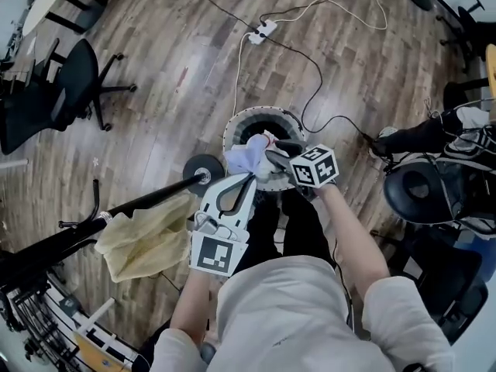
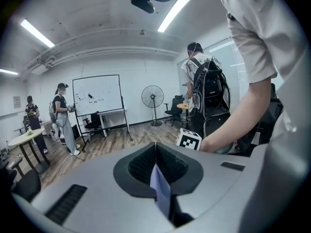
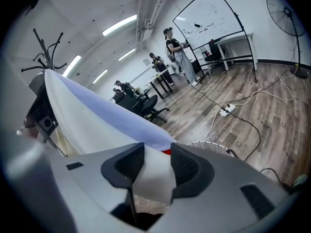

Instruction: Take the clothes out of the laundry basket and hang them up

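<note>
Above laundry basket [image 1: 231, 130]: hold left gripper [image 2: 155, 152] clenched on pale garment [image 1: 244, 157]; clamp right gripper [image 3: 153, 160], jaws parted around loose cloth, before hanging.

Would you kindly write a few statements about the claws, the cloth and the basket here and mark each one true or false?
1. The left claw is shut on a thin fold of pale cloth. True.
2. The laundry basket is square and black. False: it is round with a white rim.
3. A yellowish cloth hangs over the black rail. True.
4. The right claw has nothing between its jaws. False: its jaws stand apart with pale cloth between them.
</note>
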Tool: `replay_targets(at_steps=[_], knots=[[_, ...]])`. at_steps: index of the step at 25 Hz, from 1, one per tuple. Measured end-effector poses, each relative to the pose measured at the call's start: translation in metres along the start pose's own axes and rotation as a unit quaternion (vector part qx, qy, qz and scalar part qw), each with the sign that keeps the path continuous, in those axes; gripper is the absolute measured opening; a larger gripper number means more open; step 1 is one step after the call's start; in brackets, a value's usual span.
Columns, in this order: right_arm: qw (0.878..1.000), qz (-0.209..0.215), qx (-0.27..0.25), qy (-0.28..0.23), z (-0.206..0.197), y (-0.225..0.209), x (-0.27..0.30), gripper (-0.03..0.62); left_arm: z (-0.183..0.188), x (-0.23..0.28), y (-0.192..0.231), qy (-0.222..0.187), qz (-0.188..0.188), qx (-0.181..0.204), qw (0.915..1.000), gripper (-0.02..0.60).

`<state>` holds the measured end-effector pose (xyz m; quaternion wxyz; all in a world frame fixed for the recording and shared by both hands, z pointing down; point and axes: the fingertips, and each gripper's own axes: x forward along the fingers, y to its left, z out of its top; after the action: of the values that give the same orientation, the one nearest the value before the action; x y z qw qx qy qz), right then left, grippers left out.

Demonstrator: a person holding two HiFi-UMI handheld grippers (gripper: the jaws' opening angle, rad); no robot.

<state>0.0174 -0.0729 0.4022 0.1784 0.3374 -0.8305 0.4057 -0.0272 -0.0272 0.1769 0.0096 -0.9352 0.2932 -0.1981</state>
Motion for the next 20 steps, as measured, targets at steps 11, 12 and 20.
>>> replay_targets(at_steps=[11,12,20], knots=[[0.993,0.058,-0.101,0.002,-0.002,0.055,0.003,0.244,0.025,-0.036,-0.008,-0.034,-0.008,0.006,0.9994,0.023],[0.991,0.074,-0.108,0.006,-0.002,0.062,0.005,0.244,0.025,-0.039,-0.007,-0.032,-0.005,-0.003,0.9995,0.023],[0.966,0.209,-0.141,0.052,-0.023,0.122,-0.003,0.221,0.017,-0.052,0.006,-0.002,0.062,-0.065,0.9959,0.023]])
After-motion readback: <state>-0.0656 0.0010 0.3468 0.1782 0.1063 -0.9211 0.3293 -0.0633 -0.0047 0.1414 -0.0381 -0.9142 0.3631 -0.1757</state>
